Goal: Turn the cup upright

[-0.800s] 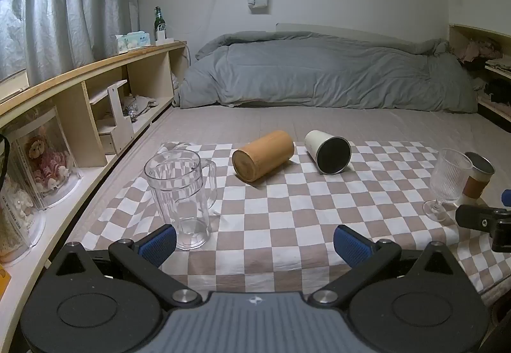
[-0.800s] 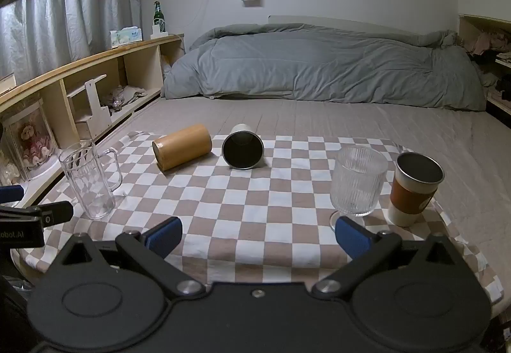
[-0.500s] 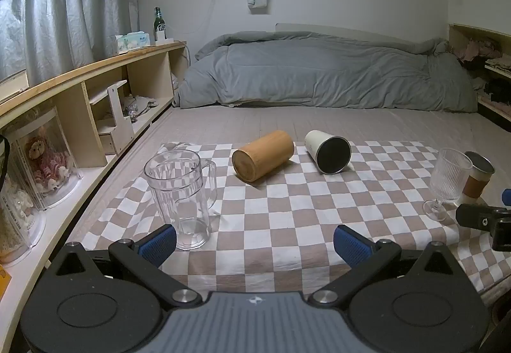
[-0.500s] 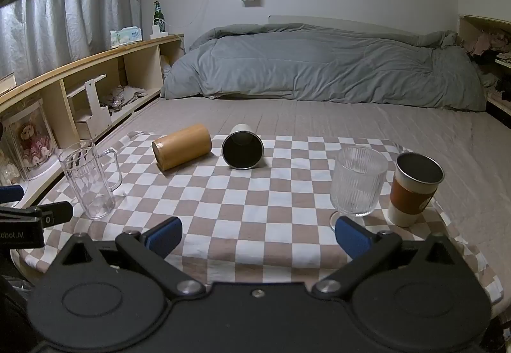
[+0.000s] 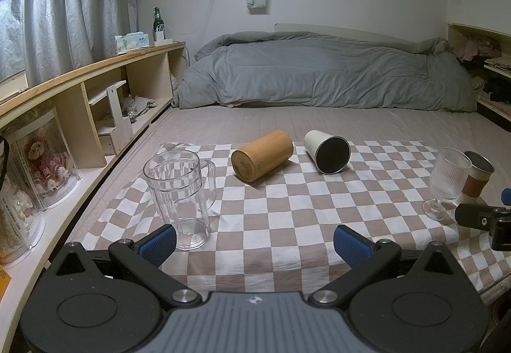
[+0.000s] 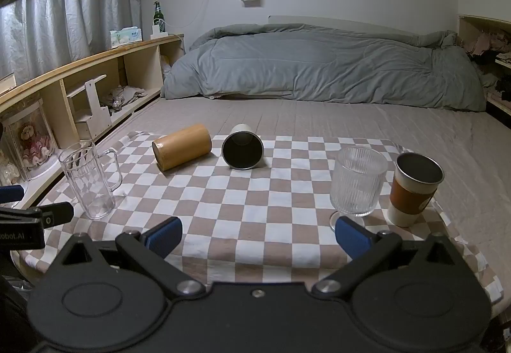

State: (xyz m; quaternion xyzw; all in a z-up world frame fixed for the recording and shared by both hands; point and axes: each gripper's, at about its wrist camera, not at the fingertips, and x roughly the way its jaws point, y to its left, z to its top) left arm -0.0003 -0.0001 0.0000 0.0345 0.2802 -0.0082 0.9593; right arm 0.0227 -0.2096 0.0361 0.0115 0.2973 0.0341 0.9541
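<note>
Contents of the brown-and-white checked cloth spread on the bed, left to right:

1. Clear plastic pitcher with handle, upright, at the near left corner, just ahead of the left gripper. Left gripper: blue-padded fingers wide apart, nothing between them, low at the near edge of the cloth.
2. Bamboo-coloured cylindrical cup, lying on its side at the far middle of the cloth. Long axis runs from near-left to far-right; the flat end faces the cameras. Whether that end is the base or a lid cannot be told.
3. White tumbler with dark interior, also on its side, just beside the bamboo cup on its right, apart from it. Open mouth faces the right gripper almost squarely; long axis points away from the cameras.
4. Ribbed clear stemmed glass, upright, near right, directly ahead of the right gripper's right finger.
5. Steel cup with brown sleeve, upright, far right, just beside the glass.
6. Right gripper: fingers wide apart, empty.

Note: both tipped cups lie well ahead. The bamboo cup sits nearer the left gripper's line, with the pitcher close on its left; the white tumbler lies straight ahead of the right gripper, which looks better placed, the stemmed glass being the hazard.
</note>
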